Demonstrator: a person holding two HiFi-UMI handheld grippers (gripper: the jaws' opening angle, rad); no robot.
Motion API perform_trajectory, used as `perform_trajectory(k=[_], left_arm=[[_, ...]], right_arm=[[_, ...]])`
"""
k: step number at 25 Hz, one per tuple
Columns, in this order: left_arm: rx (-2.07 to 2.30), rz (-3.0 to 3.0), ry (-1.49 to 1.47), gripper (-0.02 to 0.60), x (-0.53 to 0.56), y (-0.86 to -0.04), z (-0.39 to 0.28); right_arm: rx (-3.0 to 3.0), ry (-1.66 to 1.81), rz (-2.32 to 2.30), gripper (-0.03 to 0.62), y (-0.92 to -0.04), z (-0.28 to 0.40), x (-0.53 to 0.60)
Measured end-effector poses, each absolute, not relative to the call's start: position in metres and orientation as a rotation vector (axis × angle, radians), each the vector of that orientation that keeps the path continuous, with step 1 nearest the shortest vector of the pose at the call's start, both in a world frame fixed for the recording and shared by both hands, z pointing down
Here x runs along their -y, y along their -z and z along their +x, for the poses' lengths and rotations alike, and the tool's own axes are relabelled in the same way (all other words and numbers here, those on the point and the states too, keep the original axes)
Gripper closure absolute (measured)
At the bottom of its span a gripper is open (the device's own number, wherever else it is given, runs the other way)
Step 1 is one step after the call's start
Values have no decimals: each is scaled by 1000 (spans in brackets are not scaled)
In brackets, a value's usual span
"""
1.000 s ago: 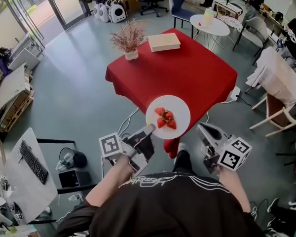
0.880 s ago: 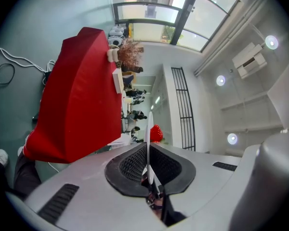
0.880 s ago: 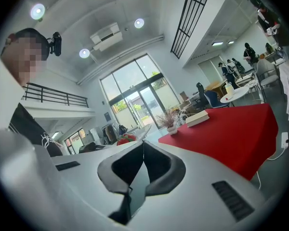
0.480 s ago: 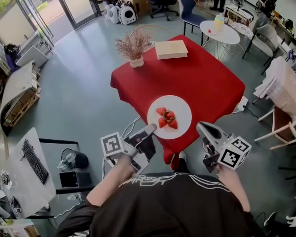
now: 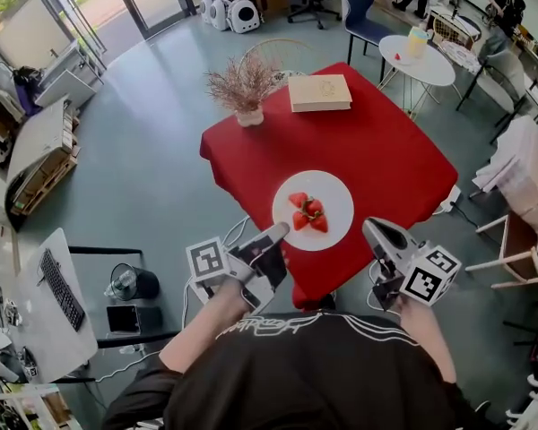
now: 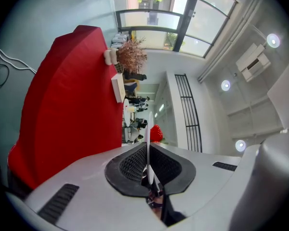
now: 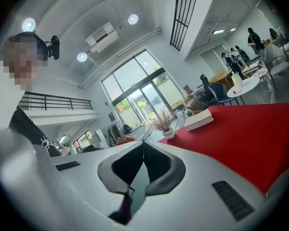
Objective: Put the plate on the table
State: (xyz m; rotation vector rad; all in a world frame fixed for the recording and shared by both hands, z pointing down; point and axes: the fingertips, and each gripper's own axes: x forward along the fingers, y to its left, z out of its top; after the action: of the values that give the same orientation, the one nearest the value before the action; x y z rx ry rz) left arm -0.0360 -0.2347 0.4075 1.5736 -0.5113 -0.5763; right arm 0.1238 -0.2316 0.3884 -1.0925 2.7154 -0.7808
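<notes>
A: Left gripper (image 5: 271, 237)?
B: Clamped on the near rim of the white plate (image 5: 337, 193). In its own view the rim shows edge-on, pinched between the black pads (image 6: 130, 165).
A: Right gripper (image 5: 374, 231)?
B: Jaws closed tip to tip, nothing between them. It sits just right of the plate, not touching it.
A: Where's the plate?
B: Held out in front of the person, roughly level, over the near corner of the red surface (image 5: 377, 146). Can't tell if it touches the cloth. Strawberries (image 5: 308, 214) are piled at its middle.
A: Farther back?
B: At the far side of the red surface there's a pale flat box (image 5: 319, 92). Left of it is a small vase of dried twigs (image 5: 245, 88). Both are well apart from the plate.
A: Beyond that?
B: A small round white surface (image 5: 416, 59) with something pale standing on it, too small to tell what. A blue chair (image 5: 360, 12) stands just beside it, on the grey floor (image 5: 152, 177).
</notes>
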Motion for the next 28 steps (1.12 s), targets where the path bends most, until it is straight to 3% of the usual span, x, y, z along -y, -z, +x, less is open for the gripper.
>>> perform_trajectory(k=[28], left_arm=[[702,1467,541,563,335,-502,-32]], right_arm=[[-2764,975,-1002,586,-443,132,312]])
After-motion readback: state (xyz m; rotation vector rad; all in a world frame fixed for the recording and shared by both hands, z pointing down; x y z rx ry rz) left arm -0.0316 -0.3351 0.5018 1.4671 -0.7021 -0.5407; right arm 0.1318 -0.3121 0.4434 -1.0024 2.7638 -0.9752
